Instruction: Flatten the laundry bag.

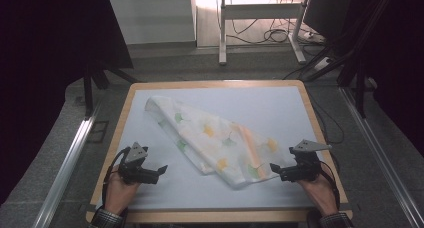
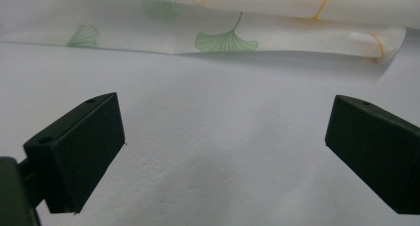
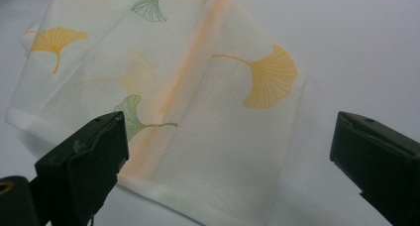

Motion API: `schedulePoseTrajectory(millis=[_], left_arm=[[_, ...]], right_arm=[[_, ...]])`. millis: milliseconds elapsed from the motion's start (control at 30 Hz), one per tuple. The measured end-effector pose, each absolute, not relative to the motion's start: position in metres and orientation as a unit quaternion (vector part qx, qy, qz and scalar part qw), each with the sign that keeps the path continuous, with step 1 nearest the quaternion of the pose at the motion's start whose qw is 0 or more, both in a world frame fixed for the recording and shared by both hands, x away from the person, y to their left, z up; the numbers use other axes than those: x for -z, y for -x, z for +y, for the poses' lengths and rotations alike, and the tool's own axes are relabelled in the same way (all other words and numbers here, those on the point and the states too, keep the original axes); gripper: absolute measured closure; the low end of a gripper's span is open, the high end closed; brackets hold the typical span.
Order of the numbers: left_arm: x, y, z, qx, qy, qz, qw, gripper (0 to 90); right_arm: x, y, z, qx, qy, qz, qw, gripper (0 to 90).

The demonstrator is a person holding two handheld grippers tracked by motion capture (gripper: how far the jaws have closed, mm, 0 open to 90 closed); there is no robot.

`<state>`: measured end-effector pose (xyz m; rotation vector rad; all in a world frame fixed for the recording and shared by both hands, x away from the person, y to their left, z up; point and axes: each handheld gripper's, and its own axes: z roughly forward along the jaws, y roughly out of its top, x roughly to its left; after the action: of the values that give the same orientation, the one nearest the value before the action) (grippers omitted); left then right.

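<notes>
A folded cloth [image 1: 215, 140] printed with leaves lies slantwise mid-table [image 1: 280, 108], while the right gripper [image 1: 275, 169] at its near corner and the left gripper [image 1: 161, 171] just beside its edge both gape wide, empty, seemingly poised to grab it.

A wood-edged table [image 1: 125, 108] with a pale blue-grey top stands on grey floor [image 1: 60, 138]. Beyond the table, a white desk frame [image 1: 222, 33] rises over tangled cables [image 1: 272, 35] in bright light; dark panels [image 1: 55, 33] flank the table.
</notes>
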<state>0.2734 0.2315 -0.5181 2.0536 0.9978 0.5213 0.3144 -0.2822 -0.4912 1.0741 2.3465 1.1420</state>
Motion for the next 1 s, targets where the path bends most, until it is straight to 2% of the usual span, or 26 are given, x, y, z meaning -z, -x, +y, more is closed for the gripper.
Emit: schedulePoseTrajectory(millis=[300, 1000], left_arm=[[0.5189, -0.2759, 0.2313, -0.184, -0.809, 0.4, 0.388, 3.0], [0.5222, -0.2774, 0.2285, -0.188, -0.819, 0.394, 0.372, 1.9]], right_arm=[[0.4938, -0.3163, -0.2804, -0.382, -0.379, 0.826, 0.167, 1.7], [0.4918, -0.3167, -0.2757, -0.386, -0.371, 0.828, 0.168, 2.9]])
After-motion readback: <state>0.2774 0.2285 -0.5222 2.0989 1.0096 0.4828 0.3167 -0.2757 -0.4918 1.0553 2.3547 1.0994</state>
